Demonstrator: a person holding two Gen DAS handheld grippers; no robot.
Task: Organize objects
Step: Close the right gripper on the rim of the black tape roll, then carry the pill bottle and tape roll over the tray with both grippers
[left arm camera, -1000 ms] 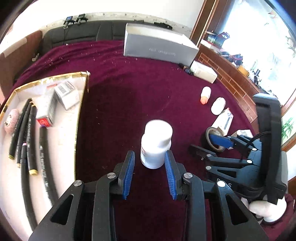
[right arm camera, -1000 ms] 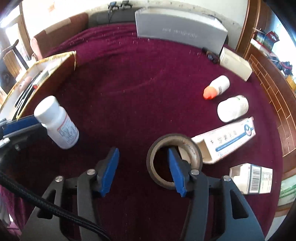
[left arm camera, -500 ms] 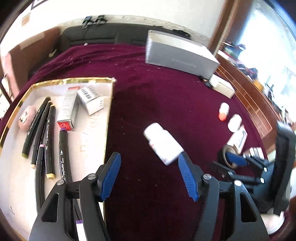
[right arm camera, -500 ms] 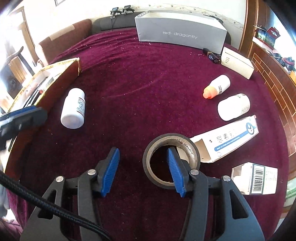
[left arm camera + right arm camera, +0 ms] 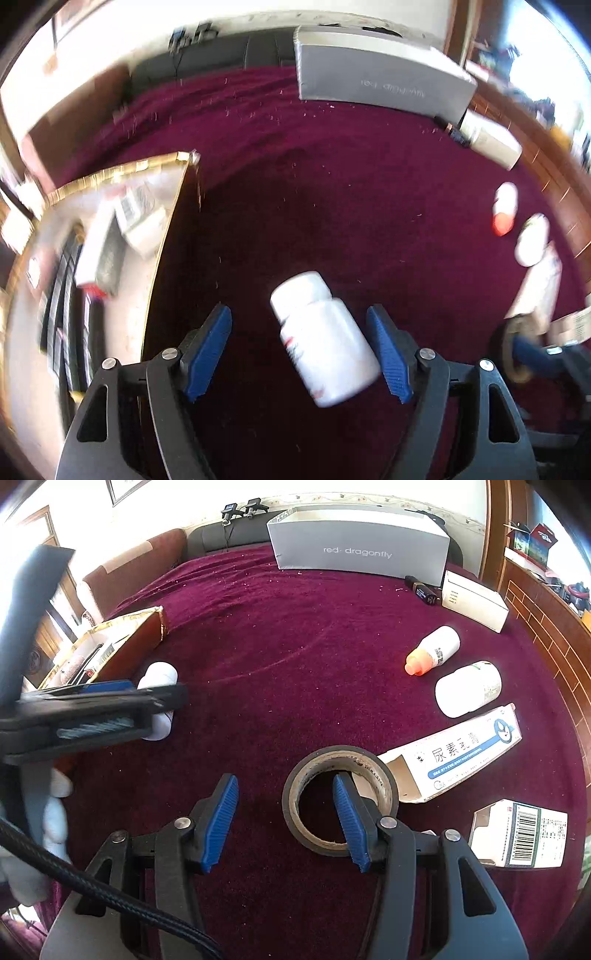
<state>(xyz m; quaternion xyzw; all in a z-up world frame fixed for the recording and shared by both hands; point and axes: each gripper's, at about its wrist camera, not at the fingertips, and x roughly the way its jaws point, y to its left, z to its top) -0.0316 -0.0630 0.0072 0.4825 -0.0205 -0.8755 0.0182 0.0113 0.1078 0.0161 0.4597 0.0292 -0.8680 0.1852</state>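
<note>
In the left wrist view, we see the maroon cloth (image 5: 332, 192) lying bare from our fingers up to the grey box (image 5: 376, 79) at the far edge. The gold-rimmed tray (image 5: 162, 236) closes off the left side, its near wall running beside our left pad. Along the right edge lie the orange-capped bottle (image 5: 504, 206) and a white jar (image 5: 532, 240), well apart from us. Our left gripper (image 5: 301, 350) has its jaws opening, and the white pill bottle (image 5: 325, 338) lies tilted between them on the cloth, close to the right pad, untouched by the left one; the picture is blurred.

In the right wrist view, we find open cloth ahead and to the left of our right gripper (image 5: 286, 816). Its jaws stand apart: the right finger sits inside the ring of the tape roll (image 5: 340, 801), the left finger outside it on bare cloth, and we cannot tell whether the pad presses the roll's wall. Just right of the roll lies the ointment carton (image 5: 454, 753), and a barcoded box (image 5: 521, 834) nearer the edge.
</note>
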